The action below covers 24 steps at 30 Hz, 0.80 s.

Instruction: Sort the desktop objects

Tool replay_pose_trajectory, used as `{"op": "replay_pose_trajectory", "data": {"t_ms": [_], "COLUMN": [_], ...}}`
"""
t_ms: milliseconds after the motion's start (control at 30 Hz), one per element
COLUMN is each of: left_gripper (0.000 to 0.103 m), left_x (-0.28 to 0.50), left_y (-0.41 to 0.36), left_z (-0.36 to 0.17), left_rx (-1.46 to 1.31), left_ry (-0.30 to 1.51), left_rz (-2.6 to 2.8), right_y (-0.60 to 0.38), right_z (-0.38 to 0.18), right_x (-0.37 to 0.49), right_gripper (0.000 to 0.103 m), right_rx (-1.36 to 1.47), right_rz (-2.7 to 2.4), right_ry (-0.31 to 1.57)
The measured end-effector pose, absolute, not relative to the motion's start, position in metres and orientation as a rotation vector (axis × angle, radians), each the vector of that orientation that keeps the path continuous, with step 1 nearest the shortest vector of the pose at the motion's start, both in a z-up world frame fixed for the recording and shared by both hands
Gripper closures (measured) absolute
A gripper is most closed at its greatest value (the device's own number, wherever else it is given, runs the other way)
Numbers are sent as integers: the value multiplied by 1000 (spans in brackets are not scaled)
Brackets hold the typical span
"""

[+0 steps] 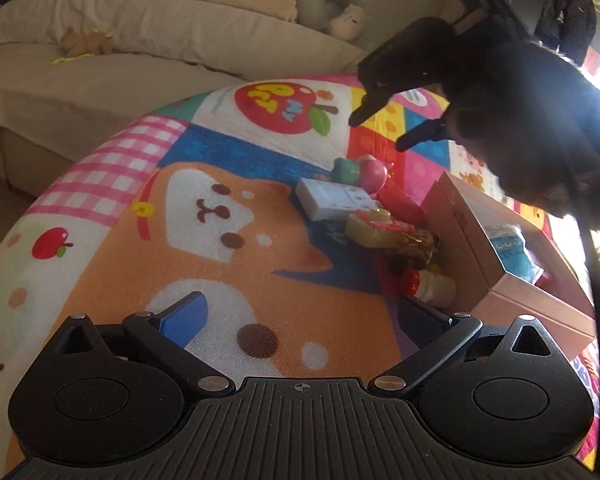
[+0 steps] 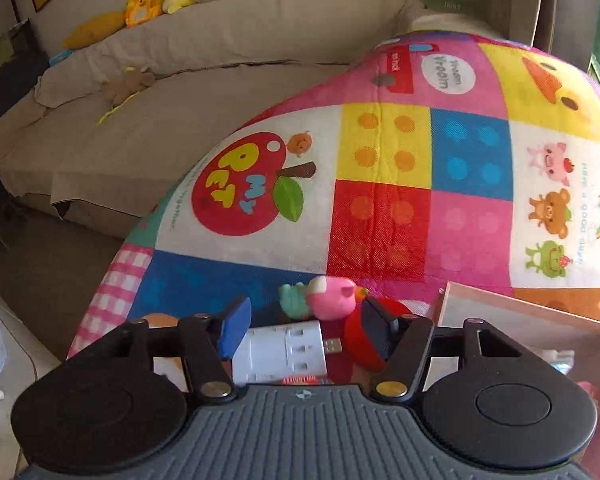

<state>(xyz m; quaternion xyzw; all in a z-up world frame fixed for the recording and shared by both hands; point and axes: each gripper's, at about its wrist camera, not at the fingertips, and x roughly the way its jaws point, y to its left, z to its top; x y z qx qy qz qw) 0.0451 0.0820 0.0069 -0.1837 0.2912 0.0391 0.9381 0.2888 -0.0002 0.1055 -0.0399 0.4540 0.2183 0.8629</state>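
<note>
Likely light and rigid, the white power strip (image 2: 286,350) lies below the right gripper (image 2: 306,330), whose fingers stand half-spread and empty. Its short sides suit them best; the left gripper (image 1: 300,316) is wide and empty.

One pink box (image 1: 500,280), one white adapter (image 1: 334,198) — two small plush toys (image 1: 360,172).

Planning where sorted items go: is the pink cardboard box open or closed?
Open. The pink box has no lid on top, and a light blue packet shows inside it.
</note>
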Motion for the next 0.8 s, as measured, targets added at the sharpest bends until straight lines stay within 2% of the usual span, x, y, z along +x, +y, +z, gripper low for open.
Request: {"op": "replay_pose_trajectory", "data": {"t_ms": [100,167,367,567,700,800], "left_gripper": [0,0,0,0,0,0], "left_x": [45,44,43,38,35,35], "left_y": [83,84,81,64,58,61], "left_z": [7,7,7,8,8,7], "left_rx": [-373,-382,-357,-245,-218,-247], "left_ry": [596,593,604,643,636,639], "left_rz": [73,66,35,-71,-129,-141], "right_y": [18,18,-7,-11,-16,-29], "right_z": [74,55,54,53,89,106], "right_x": [330,348,335,263,232,223], "right_gripper": [53,66,66,67,66,60], "right_rx": [-90,-113,-92,-104,-159,-222], "right_rz": [411,360,393,615,646,611], "right_ry": [1006,1071,1148,1339,1172,1021]}}
